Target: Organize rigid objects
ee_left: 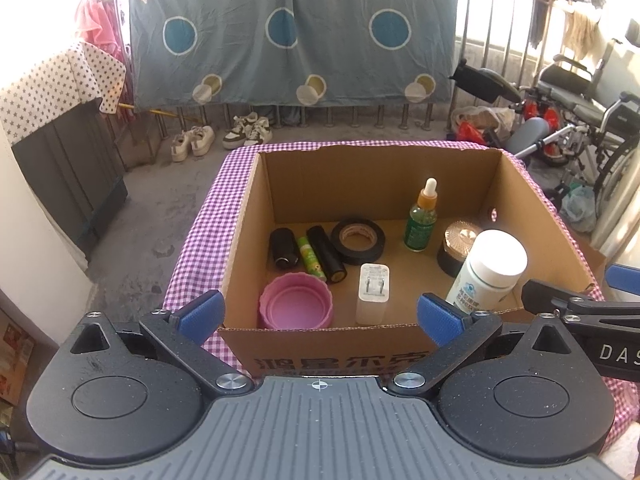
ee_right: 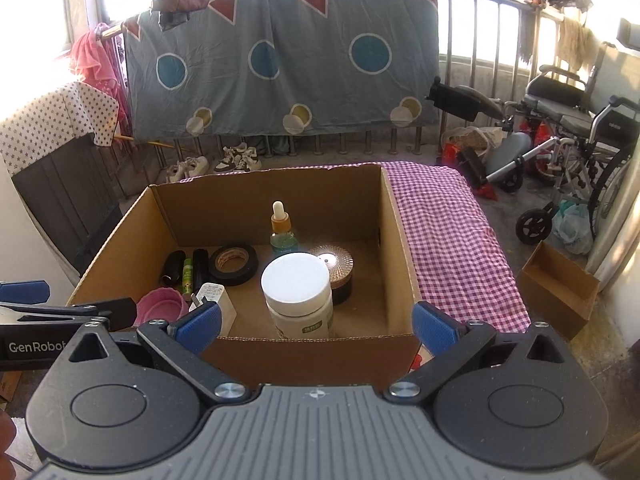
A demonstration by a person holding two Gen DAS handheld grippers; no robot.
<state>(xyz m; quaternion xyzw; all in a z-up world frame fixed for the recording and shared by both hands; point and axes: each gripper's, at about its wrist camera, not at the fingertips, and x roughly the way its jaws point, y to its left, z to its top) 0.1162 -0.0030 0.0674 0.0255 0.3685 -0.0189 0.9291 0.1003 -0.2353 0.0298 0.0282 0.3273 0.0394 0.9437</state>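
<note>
White letters "GenRobot" stand on the left hand-held gripper [ee_right: 36,346] seen from the right wrist, "DAS" on the right hand-held gripper [ee_left: 616,352] seen from the left wrist, and large Chinese characters, cut off, mark the cardboard box [ee_left: 340,360] front.

The cardboard box [ee_left: 240,248] sits on the surface [ee_right: 448,240]. Inside, seen from the left wrist, the tape roll [ee_left: 358,240] lies at centre. At 9 o'clock of it lie three tubes [ee_left: 306,254] side by side; at 3 o'clock stands the dropper bottle [ee_left: 420,220]. At 6 o'clock lies the charger [ee_left: 373,294], with the cup [ee_left: 296,300] at its 9 o'clock and the lidded jar [ee_left: 486,270] at its 3 o'clock.
</note>
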